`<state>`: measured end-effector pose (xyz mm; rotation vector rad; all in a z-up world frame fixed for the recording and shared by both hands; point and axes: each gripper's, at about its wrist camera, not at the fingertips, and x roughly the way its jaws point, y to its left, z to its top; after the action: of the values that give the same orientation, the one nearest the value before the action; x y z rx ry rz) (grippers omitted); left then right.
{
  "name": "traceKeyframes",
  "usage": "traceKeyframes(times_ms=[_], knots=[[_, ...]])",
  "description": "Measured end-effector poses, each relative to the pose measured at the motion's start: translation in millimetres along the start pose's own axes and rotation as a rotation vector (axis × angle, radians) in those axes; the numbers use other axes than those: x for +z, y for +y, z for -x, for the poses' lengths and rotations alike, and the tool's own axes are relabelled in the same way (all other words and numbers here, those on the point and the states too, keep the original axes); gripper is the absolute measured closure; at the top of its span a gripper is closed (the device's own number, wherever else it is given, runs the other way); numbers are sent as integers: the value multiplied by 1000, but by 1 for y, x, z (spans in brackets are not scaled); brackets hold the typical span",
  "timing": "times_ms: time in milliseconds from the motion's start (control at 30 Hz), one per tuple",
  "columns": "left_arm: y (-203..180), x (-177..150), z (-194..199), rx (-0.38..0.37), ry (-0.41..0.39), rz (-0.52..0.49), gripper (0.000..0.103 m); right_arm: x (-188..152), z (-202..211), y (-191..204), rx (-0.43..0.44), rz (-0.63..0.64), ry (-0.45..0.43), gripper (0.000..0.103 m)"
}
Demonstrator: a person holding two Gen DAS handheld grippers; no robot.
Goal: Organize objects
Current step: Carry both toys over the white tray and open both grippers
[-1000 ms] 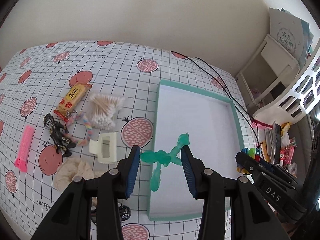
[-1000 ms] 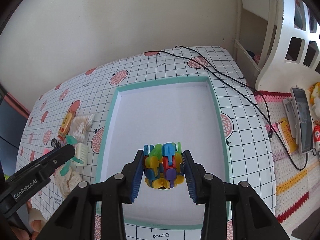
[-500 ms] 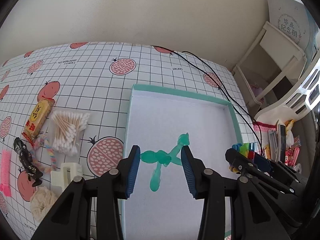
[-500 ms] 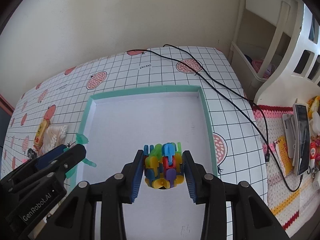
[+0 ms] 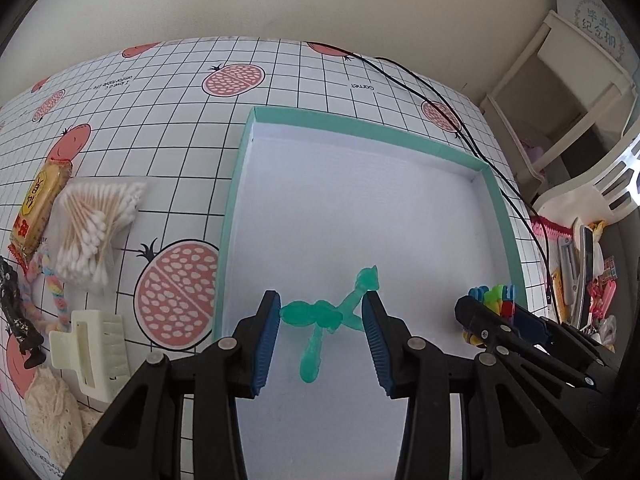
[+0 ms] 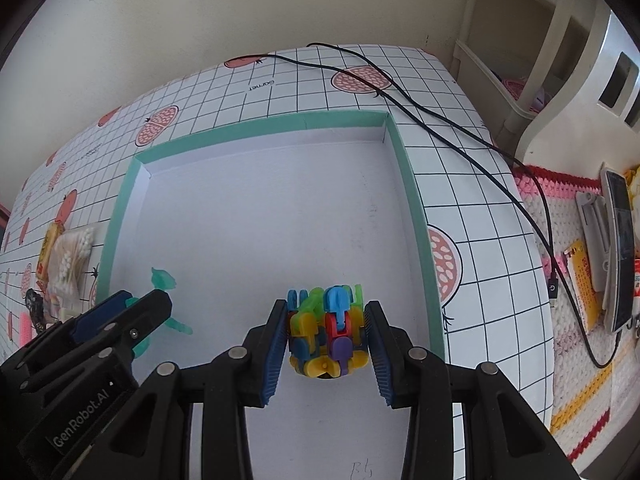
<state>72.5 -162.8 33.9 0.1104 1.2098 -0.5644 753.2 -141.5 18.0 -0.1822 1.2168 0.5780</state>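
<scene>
The left gripper [image 5: 322, 316] holds a translucent green toy figure [image 5: 320, 314] between its blue pads, above the white floor of the teal-rimmed tray [image 5: 236, 184]. To its right, the right gripper [image 6: 326, 330] clamps a cluster of multicoloured plastic blocks [image 6: 326, 330], also over the tray's floor and near its right wall. Left of the left gripper, on the grid-patterned bench [image 5: 168, 92], lie a bag of cotton swabs [image 5: 94, 232], a cream hair claw [image 5: 94, 350], a yellow snack packet [image 5: 36, 208] and a lace scrunchie [image 5: 52, 408]. A black cable [image 6: 440, 136] crosses the bench beyond the tray, ahead of the right gripper
</scene>
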Motion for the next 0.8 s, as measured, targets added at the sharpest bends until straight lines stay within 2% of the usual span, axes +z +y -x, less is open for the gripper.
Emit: traceKeyframes(times_ms=[200,333,567,800], knots=[[0,1,3,-34,14,-57,59,1,3,-2,2,-11,-15,62],[2,6,4,-63,25,-72,54,2,9,-1,8,-5,-27,61],[2,9,25,-73,-2,-117,54,3,29,1,18,-5,-74,61],[7,12,38,-44,-22,-163,51,-4,32,5,9,13,-69,61]])
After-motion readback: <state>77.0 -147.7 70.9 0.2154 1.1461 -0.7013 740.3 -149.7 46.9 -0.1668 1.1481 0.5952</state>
